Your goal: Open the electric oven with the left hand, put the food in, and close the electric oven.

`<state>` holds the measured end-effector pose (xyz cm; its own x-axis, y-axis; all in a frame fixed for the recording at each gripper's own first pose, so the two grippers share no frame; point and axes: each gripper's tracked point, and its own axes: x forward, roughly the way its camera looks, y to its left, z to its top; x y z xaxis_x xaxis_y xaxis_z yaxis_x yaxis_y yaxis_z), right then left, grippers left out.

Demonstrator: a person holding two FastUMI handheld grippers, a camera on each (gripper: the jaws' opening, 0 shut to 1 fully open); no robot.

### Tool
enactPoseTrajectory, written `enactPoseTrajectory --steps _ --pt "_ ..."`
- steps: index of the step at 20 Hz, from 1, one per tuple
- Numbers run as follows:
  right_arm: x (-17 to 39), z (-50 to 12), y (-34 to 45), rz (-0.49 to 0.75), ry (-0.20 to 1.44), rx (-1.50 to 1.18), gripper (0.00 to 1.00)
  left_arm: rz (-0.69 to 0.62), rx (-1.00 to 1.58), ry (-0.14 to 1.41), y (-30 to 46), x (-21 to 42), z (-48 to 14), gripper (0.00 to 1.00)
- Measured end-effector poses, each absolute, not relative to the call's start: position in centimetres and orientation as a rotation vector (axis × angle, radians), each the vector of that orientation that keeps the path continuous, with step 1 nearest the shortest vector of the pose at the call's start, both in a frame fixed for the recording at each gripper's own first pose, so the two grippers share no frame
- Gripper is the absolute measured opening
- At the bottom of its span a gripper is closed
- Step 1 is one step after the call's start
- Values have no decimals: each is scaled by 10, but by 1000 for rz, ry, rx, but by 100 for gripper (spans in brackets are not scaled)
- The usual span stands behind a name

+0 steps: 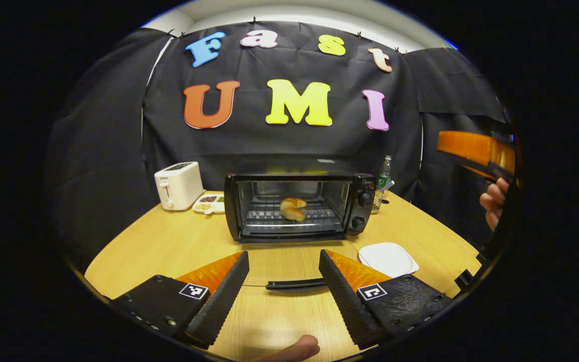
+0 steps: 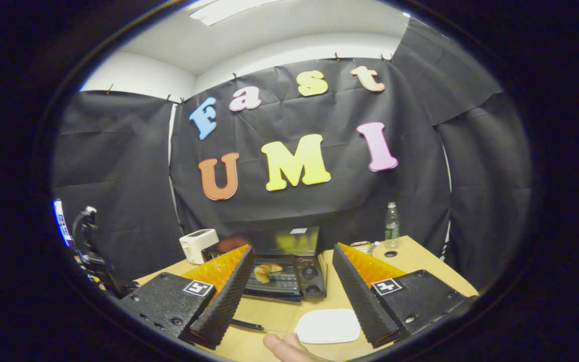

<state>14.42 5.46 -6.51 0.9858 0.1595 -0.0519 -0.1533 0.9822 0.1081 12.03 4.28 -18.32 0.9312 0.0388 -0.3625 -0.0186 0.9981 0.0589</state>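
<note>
The black electric oven stands at the middle of the wooden table with its glass door folded down flat. The door's black handle lies toward me. A croissant rests on the wire rack inside. My left gripper is open, low over the table, with its fingers on either side of the handle and not touching it. The right gripper is held up at the far right by a hand. In the right gripper view, that gripper is open and empty, raised above the oven and croissant.
A white toaster and a small snack tray sit left of the oven. Behind its right side stands a water bottle. An empty white plate lies front right of the oven, near the open door.
</note>
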Motion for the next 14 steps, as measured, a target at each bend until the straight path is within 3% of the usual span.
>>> enactPoseTrajectory --steps 7,10,14 --pt "94 -34 -20 21 -38 57 96 6 53 556 23 125 -263 93" --pt "82 -40 -37 -15 -21 18 99 -9 55 592 16 129 -273 93" --pt "74 -48 -56 -45 15 -6 96 -2 33 654 11 136 -291 93"
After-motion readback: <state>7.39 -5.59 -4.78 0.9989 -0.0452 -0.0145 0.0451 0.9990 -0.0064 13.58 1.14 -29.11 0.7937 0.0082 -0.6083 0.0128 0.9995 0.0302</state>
